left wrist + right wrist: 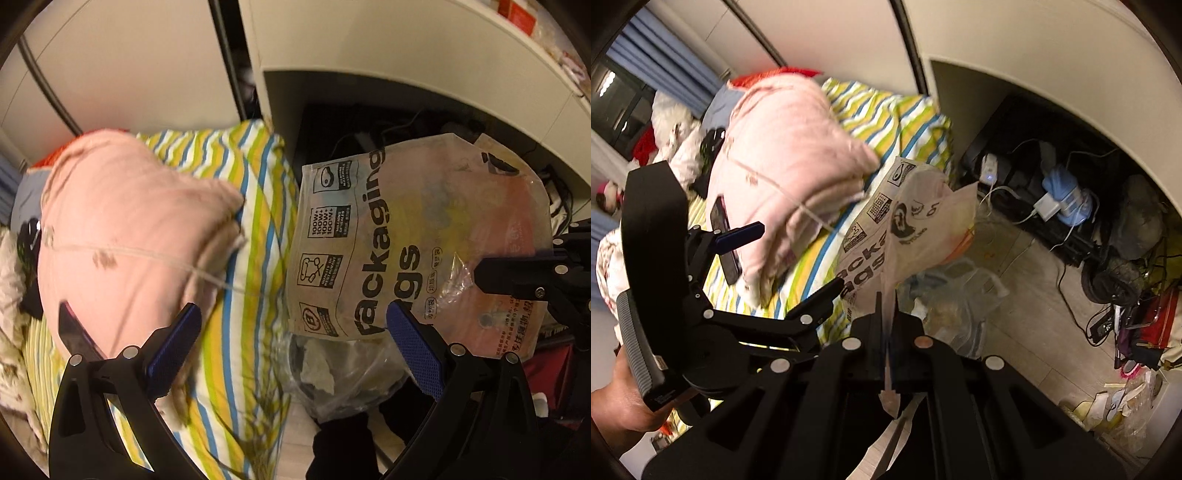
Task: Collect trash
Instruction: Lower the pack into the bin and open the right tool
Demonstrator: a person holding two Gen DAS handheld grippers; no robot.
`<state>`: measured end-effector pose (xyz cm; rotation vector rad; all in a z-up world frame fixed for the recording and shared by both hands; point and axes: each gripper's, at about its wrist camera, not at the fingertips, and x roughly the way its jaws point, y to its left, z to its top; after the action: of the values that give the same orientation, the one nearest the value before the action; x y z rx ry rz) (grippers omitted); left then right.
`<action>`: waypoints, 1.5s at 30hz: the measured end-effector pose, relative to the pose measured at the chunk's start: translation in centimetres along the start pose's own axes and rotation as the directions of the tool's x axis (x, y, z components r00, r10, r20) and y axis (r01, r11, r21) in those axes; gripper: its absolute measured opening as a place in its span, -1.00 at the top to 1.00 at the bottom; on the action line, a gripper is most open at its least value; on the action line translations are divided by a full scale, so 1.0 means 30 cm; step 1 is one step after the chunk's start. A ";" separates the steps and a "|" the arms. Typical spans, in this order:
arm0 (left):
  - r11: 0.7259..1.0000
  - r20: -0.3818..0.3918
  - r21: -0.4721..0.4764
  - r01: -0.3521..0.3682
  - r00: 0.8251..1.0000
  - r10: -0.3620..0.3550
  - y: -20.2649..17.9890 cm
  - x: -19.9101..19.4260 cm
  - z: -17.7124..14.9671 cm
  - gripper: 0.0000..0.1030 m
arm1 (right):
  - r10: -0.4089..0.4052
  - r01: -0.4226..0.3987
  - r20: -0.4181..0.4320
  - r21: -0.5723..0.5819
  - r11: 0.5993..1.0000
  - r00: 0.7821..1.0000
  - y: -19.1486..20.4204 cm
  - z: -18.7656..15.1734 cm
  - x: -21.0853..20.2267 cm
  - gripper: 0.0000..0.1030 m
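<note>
Right tool (887,314) clamped on edge of packaging bag (399,236), hung off the bed's (236,266) edge above the clear floor bag (343,380). Left tool (291,347) released, empty, nearest that floor bag, directly below-ahead.

Left gripper (293,317) jaws wide apart; right gripper (887,306) clamped tight, both angled downward.

In the left wrist view, the bed (236,280) fills the left half of the frame, with a quilt (125,236) on it and a phone (75,332) at lower left. The packaging bag (406,240) hangs right of centre, above a plastic bag (332,376) on the floor (299,421). The left tool (293,332) sits at the bottom, the right tool (480,275) at the right edge.
</note>
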<state>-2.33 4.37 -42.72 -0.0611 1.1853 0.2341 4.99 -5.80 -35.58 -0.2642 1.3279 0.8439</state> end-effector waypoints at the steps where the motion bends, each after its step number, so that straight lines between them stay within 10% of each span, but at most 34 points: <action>1: 1.000 -0.008 -0.005 -0.003 1.000 0.003 0.000 0.011 -0.015 -0.89 | 0.003 -0.003 -0.011 -0.012 1.000 1.000 0.000 -0.011 0.022 0.93; 18: 0.999 -0.135 -0.046 -0.022 0.991 0.015 -0.045 0.318 -0.287 -0.89 | 0.021 -0.041 -0.181 -0.108 0.993 0.983 -0.049 -0.159 0.408 0.93; 45: 0.996 -0.178 -0.093 -0.002 0.984 -0.015 -0.118 0.700 -0.425 -0.89 | -0.035 -0.025 -0.293 -0.200 0.979 0.956 -0.230 -0.272 0.836 0.93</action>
<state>-5.72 1.90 -67.17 -0.1706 1.3519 0.2829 3.65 -5.84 -62.80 -0.5718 1.5181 0.9637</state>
